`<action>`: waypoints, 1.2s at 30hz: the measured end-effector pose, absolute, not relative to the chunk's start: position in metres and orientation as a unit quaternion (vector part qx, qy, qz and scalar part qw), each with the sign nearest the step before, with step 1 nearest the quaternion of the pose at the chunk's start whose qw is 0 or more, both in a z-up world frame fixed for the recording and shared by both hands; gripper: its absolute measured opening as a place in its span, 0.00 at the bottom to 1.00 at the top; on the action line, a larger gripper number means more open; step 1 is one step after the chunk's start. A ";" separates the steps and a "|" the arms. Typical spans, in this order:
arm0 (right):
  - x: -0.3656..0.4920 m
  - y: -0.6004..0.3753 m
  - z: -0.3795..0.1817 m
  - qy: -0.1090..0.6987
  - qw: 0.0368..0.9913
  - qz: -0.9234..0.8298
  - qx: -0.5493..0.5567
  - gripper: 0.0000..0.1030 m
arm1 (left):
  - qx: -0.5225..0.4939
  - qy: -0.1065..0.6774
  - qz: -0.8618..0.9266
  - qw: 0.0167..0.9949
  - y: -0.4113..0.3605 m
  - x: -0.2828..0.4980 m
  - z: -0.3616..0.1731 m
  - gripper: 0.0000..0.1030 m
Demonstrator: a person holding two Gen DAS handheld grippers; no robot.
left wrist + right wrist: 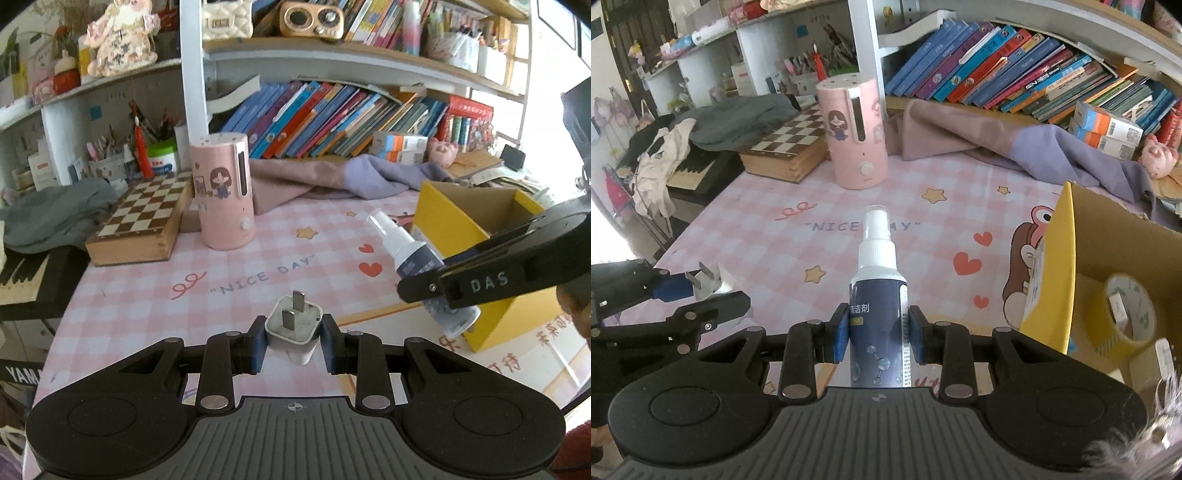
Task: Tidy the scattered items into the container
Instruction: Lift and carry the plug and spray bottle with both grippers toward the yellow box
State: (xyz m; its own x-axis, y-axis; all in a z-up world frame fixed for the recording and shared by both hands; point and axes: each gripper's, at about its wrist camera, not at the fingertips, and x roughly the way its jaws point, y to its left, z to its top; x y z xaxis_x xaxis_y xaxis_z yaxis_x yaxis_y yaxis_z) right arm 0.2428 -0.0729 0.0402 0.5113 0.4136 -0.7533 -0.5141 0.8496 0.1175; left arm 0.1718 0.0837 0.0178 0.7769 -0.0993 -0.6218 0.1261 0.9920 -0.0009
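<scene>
My left gripper (293,341) is shut on a white plug adapter (293,330), prongs up, held above the pink checked mat; it also shows in the right wrist view (707,282). My right gripper (878,332) is shut on a dark blue spray bottle (879,291) with a white nozzle, which also shows in the left wrist view (410,254). The yellow cardboard box (1060,266) stands to the right, open, with a roll of tape (1128,314) inside. In the left wrist view the box (448,218) is at the right, behind the right gripper.
A pink humidifier (225,192) and a wooden chess box (144,221) stand at the back left of the mat. Folded purple cloth (997,140) lies at the back, under shelves of books. A keyboard with grey clothing sits off the left edge.
</scene>
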 end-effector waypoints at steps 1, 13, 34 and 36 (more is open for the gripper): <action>0.238 -0.073 0.041 0.414 0.869 0.266 -0.058 0.30 | 0.019 0.329 -0.060 0.942 0.083 0.167 0.019 0.28; 0.164 -0.085 0.043 0.389 0.885 0.247 -0.058 0.30 | 0.009 0.316 -0.078 0.945 0.082 0.103 0.031 0.28; 0.034 -0.110 0.033 0.378 0.902 0.203 -0.051 0.30 | 0.015 0.313 -0.120 0.942 0.068 0.012 0.031 0.28; 0.029 -0.113 0.034 0.378 0.903 0.198 -0.049 0.30 | 0.017 0.314 -0.126 0.941 0.064 0.010 0.031 0.28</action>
State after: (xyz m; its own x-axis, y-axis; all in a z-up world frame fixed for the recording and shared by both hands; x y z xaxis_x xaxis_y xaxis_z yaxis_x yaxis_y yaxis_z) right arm 0.0288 -0.1134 0.0337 0.6359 0.3203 -0.7022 -0.3942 0.9170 0.0614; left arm 0.0096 0.0642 0.0310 0.7716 -0.2265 -0.5945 0.2482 0.9676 -0.0465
